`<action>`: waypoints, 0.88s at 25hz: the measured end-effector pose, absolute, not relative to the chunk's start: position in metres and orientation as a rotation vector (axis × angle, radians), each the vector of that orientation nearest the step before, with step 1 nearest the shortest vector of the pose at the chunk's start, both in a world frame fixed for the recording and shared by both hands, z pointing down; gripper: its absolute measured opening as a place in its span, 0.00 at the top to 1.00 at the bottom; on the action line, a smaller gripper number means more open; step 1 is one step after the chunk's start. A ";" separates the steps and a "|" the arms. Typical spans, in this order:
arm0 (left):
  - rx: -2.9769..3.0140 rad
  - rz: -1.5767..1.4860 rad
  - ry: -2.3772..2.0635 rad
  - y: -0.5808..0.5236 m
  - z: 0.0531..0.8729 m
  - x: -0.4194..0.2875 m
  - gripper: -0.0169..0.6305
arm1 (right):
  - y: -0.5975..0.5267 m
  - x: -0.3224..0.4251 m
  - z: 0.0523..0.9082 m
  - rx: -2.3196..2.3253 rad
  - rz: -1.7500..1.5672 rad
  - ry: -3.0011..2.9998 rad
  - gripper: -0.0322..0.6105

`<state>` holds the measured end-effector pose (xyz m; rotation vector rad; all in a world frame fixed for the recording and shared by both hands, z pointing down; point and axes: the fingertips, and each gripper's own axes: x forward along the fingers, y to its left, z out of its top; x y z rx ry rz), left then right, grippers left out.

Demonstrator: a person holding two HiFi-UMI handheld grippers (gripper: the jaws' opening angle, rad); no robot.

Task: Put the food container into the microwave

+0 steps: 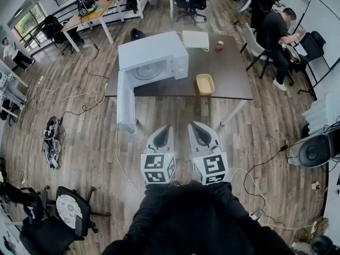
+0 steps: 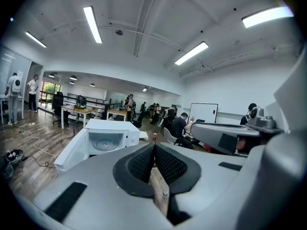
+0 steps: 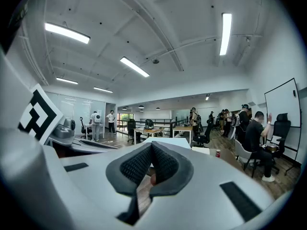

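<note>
A tan food container (image 1: 205,84) sits near the front edge of the dark table (image 1: 228,73), to the right of the white microwave (image 1: 152,61). The microwave's door (image 1: 126,102) stands swung open at the left, and the cavity with its turntable shows in the left gripper view (image 2: 103,141). My left gripper (image 1: 165,128) and right gripper (image 1: 195,126) hang side by side over the floor, short of the table. Both are shut with nothing in them. Their dark pads meet in the left gripper view (image 2: 154,146) and in the right gripper view (image 3: 151,145).
A red can (image 1: 219,45) and a white flat box (image 1: 195,39) lie at the table's back. A person sits on a chair at the right (image 1: 273,33). Cables trail across the wooden floor at the left (image 1: 79,102). An office chair (image 1: 69,211) stands behind me at the left.
</note>
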<state>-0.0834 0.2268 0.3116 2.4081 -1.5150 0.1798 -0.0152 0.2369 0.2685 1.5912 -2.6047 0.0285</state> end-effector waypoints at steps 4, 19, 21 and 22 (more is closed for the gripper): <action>2.415 0.179 -1.512 0.227 0.311 -0.082 0.92 | 0.236 -0.011 0.268 1.622 0.068 -2.634 0.91; 2.405 0.196 -1.503 0.230 0.320 -0.095 0.92 | 0.237 -0.023 0.275 1.645 0.094 -2.607 0.91; 2.398 0.202 -1.503 0.230 0.323 -0.098 0.92 | 0.235 -0.023 0.278 1.654 0.112 -2.602 0.91; 2.393 0.205 -1.503 0.230 0.326 -0.100 0.92 | 0.235 -0.024 0.280 1.653 0.119 -2.600 0.91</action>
